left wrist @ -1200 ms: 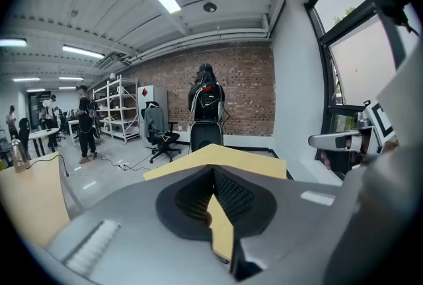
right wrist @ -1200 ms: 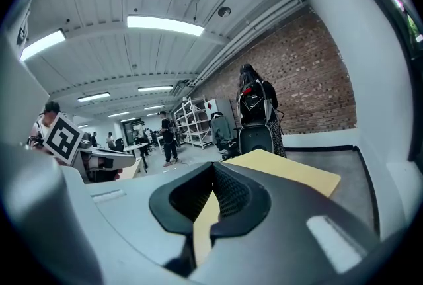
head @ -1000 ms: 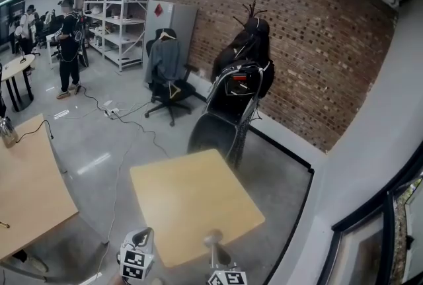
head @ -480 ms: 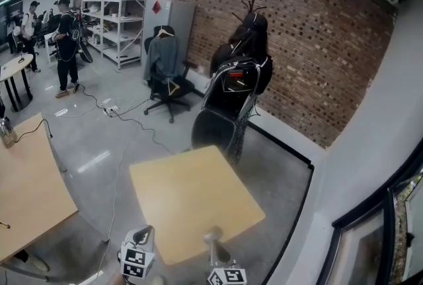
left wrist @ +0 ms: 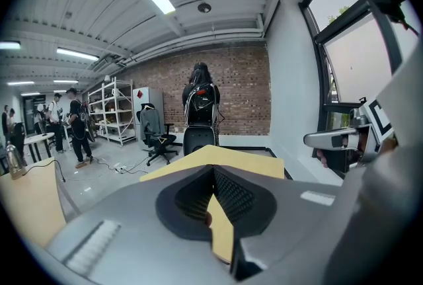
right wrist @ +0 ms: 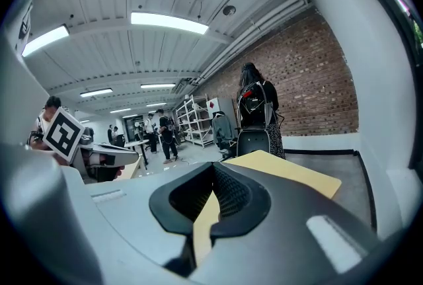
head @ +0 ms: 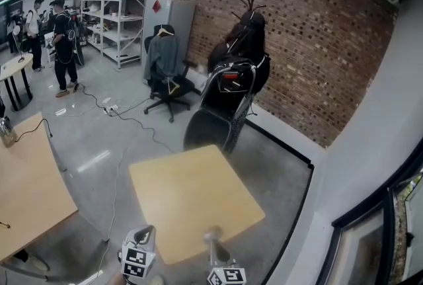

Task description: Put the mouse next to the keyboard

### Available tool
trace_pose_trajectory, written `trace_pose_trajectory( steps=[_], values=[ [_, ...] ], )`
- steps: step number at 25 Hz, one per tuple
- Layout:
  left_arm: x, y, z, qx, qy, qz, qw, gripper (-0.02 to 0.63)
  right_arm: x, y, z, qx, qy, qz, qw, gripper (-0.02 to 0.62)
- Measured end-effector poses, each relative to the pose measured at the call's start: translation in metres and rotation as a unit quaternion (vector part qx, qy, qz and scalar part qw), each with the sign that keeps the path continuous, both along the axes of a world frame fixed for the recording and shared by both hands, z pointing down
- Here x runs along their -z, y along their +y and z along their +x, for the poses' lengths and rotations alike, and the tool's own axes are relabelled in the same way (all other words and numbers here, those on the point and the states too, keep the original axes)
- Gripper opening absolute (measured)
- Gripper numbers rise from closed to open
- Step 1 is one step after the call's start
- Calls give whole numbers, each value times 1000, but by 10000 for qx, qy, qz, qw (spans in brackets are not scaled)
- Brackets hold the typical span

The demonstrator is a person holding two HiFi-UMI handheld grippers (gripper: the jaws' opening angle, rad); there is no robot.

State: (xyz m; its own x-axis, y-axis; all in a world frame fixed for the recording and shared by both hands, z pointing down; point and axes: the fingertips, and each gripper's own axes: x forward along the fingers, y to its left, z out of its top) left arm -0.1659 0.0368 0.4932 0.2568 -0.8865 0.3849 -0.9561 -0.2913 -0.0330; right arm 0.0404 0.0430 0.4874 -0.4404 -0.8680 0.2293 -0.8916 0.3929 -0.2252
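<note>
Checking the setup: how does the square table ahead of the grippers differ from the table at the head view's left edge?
The square table is bare; the left table carries a black cable and a metal vessel. The square table shows almost whole, while the left table is cut off by the frame. Both have light wooden tops.

Left tongs [left wrist: 213,170], right tongs [right wrist: 213,168]: grey, black-ribbed pads [left wrist: 232,195].

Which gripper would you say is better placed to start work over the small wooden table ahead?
Right, slightly. The right gripper hangs over the near edge of the table; the left gripper sits just off its left edge. Both are shut and empty; no mouse or keyboard shows.
</note>
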Motion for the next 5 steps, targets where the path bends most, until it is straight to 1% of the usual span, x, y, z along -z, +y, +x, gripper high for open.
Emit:
trace_pose_trajectory(
  steps=[5],
  values=[
    [-2,5,0,-11,-8,-14,10000,2,-3,5,1,-31,19,-57,10000,14]
  ],
)
